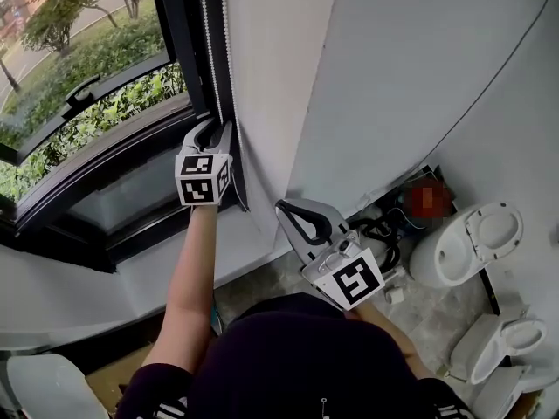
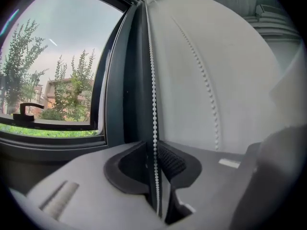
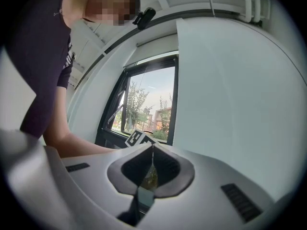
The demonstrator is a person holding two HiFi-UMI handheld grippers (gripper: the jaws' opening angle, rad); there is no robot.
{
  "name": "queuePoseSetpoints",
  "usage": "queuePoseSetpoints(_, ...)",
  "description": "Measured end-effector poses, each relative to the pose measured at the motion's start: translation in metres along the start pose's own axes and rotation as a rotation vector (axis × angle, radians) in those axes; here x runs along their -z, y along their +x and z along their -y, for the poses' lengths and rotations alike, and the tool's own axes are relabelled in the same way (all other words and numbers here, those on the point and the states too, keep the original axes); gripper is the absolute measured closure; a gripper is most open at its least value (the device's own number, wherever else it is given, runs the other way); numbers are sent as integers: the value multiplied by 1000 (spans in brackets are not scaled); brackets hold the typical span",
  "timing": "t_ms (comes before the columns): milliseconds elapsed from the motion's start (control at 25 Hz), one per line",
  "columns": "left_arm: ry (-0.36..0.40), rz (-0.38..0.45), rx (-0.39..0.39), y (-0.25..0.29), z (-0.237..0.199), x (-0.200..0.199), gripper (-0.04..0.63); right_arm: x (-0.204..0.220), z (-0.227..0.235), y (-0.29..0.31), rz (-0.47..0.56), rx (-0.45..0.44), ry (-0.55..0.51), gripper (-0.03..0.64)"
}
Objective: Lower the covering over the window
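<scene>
Window (image 1: 96, 103) glass bare, no covering down in any view — lowering not begun. Chain (image 2: 154, 104) at frame's (image 1: 188, 42) right edge runs between left gripper's (image 2: 154, 150) parted jaws, unpinched. Right gripper (image 3: 152, 147) clenched, empty, by wall (image 1: 393, 77). Remaining — clamp chain, pull.

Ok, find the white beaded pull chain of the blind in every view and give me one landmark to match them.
Head view: white beaded pull chain at top centre, hanging beside the dark window frame down to the left gripper.
Left gripper view: centre, vertical, between that gripper's open jaws.
Right gripper view: cannot be made out.
Shared landmark: the dark window frame, in all three.
</scene>
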State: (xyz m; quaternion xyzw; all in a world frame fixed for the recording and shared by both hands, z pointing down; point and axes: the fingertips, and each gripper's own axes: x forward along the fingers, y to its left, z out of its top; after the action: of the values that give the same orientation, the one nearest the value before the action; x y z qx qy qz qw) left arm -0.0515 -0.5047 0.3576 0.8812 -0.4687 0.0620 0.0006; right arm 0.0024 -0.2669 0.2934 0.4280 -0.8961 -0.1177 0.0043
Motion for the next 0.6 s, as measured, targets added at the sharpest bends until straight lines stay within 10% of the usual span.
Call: queuePoseSetpoints(600,-152,-17,265,-181,134,73,578,-11,-21,-1,90,-159,164,603)
